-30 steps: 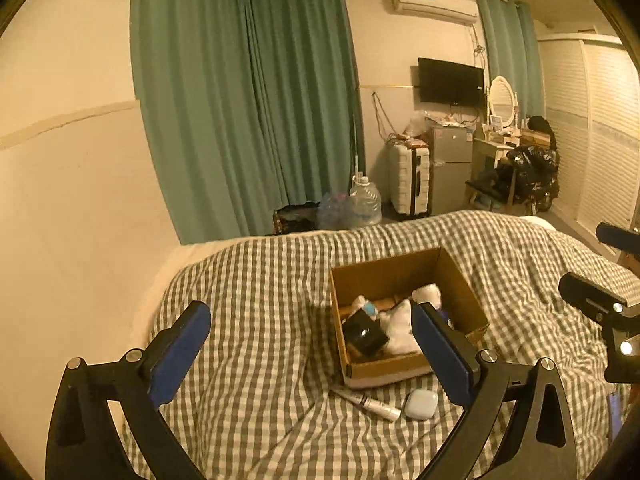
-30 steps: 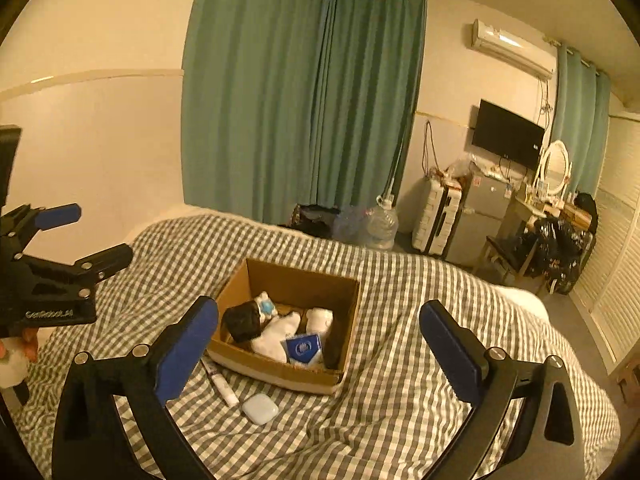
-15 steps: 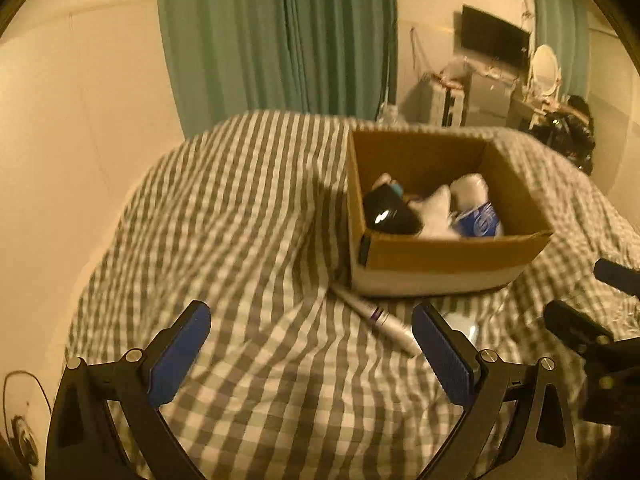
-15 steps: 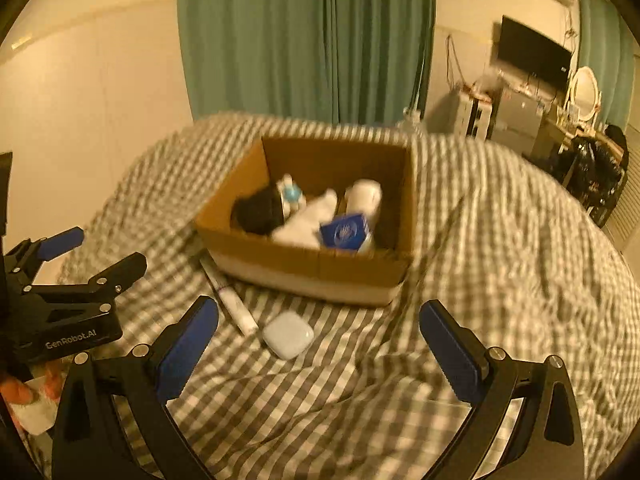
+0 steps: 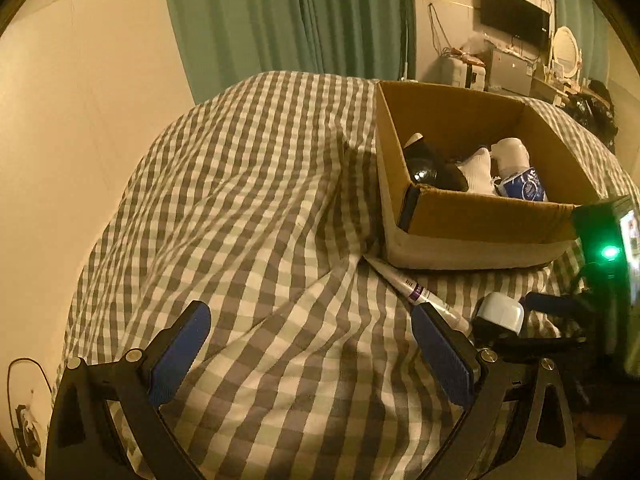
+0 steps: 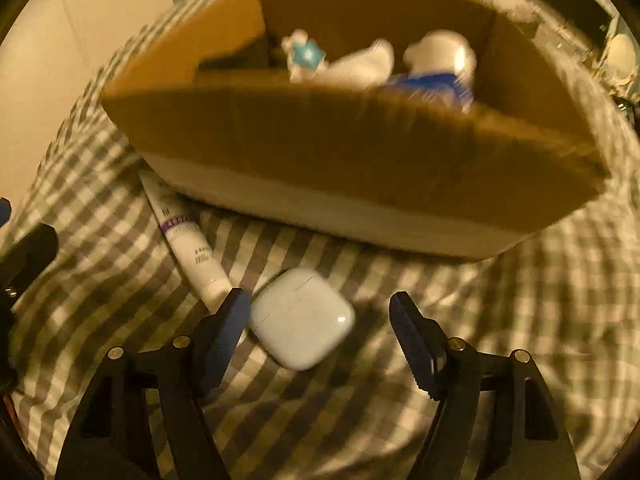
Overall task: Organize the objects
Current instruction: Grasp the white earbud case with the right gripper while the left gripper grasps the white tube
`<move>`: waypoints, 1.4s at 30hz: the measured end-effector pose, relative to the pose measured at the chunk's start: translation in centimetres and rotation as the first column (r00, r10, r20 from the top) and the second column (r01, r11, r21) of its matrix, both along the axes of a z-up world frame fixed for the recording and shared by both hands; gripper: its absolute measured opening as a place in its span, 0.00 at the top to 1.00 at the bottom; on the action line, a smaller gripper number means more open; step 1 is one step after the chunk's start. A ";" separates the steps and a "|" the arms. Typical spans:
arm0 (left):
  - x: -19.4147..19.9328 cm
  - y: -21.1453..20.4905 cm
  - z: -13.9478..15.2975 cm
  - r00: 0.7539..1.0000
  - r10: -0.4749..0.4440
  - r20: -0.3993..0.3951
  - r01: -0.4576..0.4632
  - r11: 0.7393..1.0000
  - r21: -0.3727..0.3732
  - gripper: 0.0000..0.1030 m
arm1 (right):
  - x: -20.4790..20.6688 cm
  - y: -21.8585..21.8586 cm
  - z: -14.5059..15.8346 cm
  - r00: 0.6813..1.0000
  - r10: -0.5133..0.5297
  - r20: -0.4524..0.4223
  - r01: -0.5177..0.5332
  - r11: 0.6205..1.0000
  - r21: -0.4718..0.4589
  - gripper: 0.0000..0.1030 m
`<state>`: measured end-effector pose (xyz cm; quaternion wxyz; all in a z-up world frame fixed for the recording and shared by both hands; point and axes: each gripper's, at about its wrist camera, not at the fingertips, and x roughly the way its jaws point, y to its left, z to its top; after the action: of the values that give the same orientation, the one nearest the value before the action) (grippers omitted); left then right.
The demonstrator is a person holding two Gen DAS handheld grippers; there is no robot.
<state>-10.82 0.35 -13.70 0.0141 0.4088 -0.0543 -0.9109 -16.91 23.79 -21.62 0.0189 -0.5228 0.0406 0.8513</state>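
A cardboard box (image 5: 480, 220) (image 6: 360, 152) sits on the checked bedspread and holds a black object (image 5: 432, 170), white items and a blue packet (image 5: 524, 188). In front of it lie a white tube with a purple band (image 6: 188, 240) (image 5: 416, 292) and a white earbud case (image 6: 302, 318) (image 5: 500, 312). My right gripper (image 6: 320, 336) is open, low over the bed, its fingers either side of the earbud case; the left finger seems to touch it. My left gripper (image 5: 312, 352) is open and empty above bare bedspread, left of the tube.
The checked bedspread (image 5: 240, 220) is rumpled into folds. A cream wall (image 5: 72, 120) and green curtains (image 5: 288, 16) lie behind the bed. A TV (image 5: 514, 12), cabinet and mirror stand at the far right.
Both grippers have come down and forward towards the bed. The right gripper's fingers have narrowed and now straddle the earbud case. The left gripper stays wide open.
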 end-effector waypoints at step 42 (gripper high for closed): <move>-2.7 4.9 -5.1 0.991 0.007 0.134 -0.030 0.984 0.175 0.80 | 7.1 5.6 5.9 0.965 -0.130 -0.226 0.106 0.987 -0.118 0.46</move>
<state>-13.51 5.22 -18.76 -0.0174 0.4684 0.0299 -0.8828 -9.78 29.39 -15.68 0.0372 -0.4162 0.1182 0.9008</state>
